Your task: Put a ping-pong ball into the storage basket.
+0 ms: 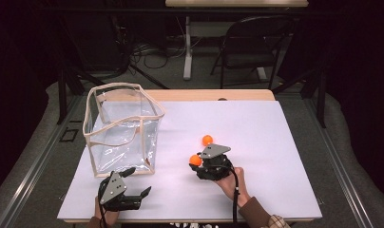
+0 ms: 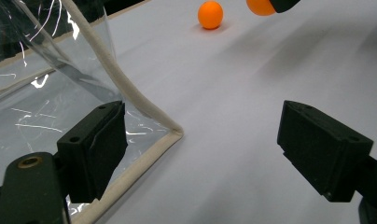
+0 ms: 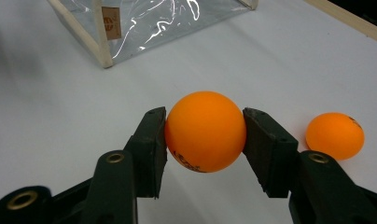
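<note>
A: From the high view?
B: The right claw [image 1: 198, 163] pinches an orange ball [image 1: 195, 160] at 5 o'clock on the desk [image 1: 275, 142]; a second ball [image 1: 207, 140] sits at its 1 o'clock.
A: Left gripper view?
B: The left claw [image 2: 200, 149] is spread wide, one jaw at the clear bag [image 2: 46, 79] corner.
A: Right gripper view?
B: Ball squeezed between both jaws.

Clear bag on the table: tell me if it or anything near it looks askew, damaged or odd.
The clear bag stands upright but its soft walls sag and its cream rim is lopsided. No tear or spill shows. One orange ball is clamped in the right tool; the other ball lies loose on the white table.
</note>
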